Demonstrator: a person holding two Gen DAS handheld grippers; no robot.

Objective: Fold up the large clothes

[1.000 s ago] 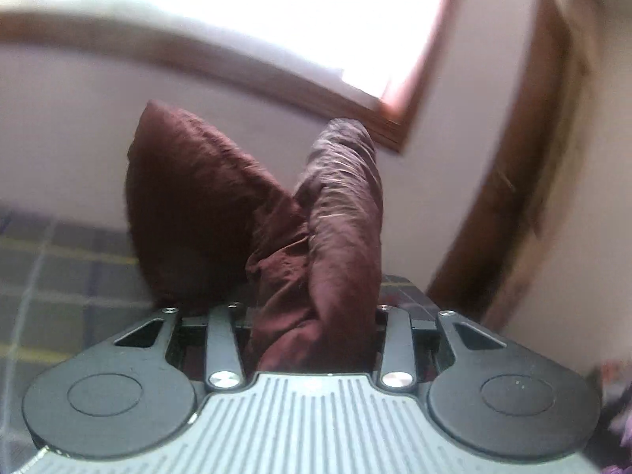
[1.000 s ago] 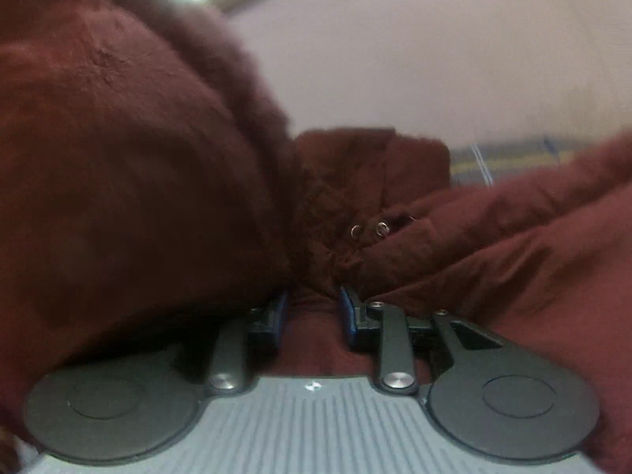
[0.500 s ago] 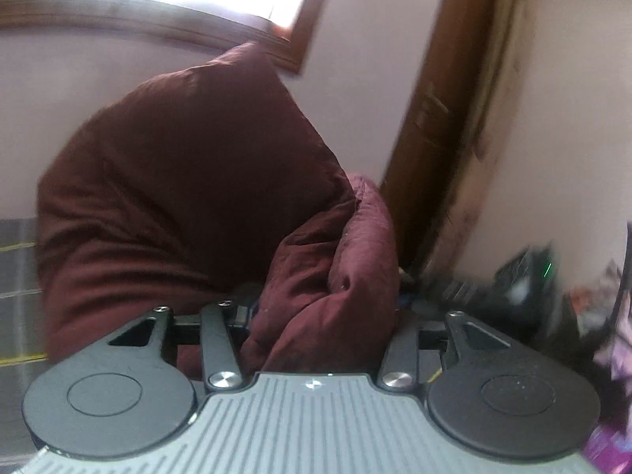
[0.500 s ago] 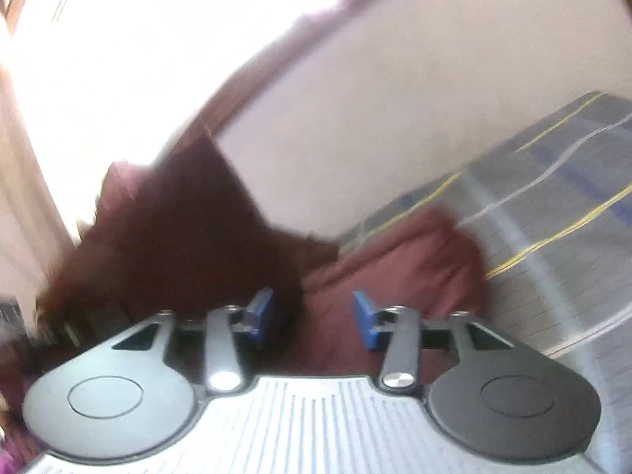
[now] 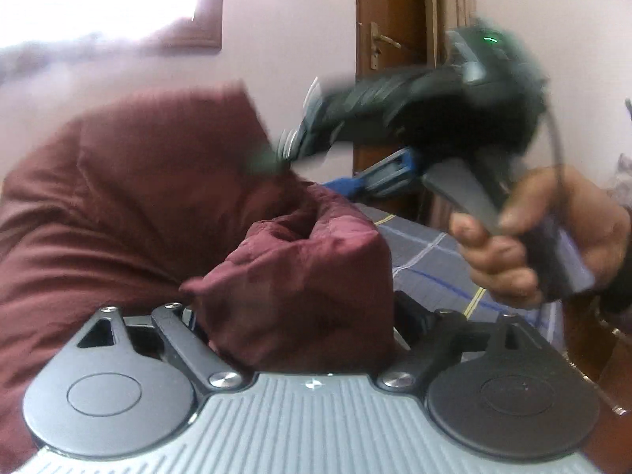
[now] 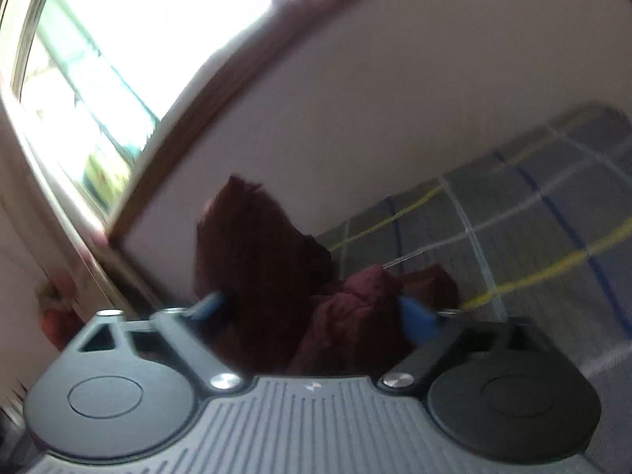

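maroon garment [image 5: 166, 213] bunched between opening left gripper [image 5: 294, 312] jaws, right gripper [image 5: 347, 185] and hand [image 5: 553, 245] at two o'clock, right wrist: garment between closing blue fingers [image 6: 414, 316], checked bedsheet [image 6: 533, 229] at three o'clock

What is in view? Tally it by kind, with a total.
Maroon fabric garment: 1
Black handheld grippers: 2 (left gripper, jaws opening; right gripper, jaws closing; garment between both)
Bare hand: 1
Grey checked bed cover: 1
Brown wooden door: 1
Bright window: 1
Total: 7
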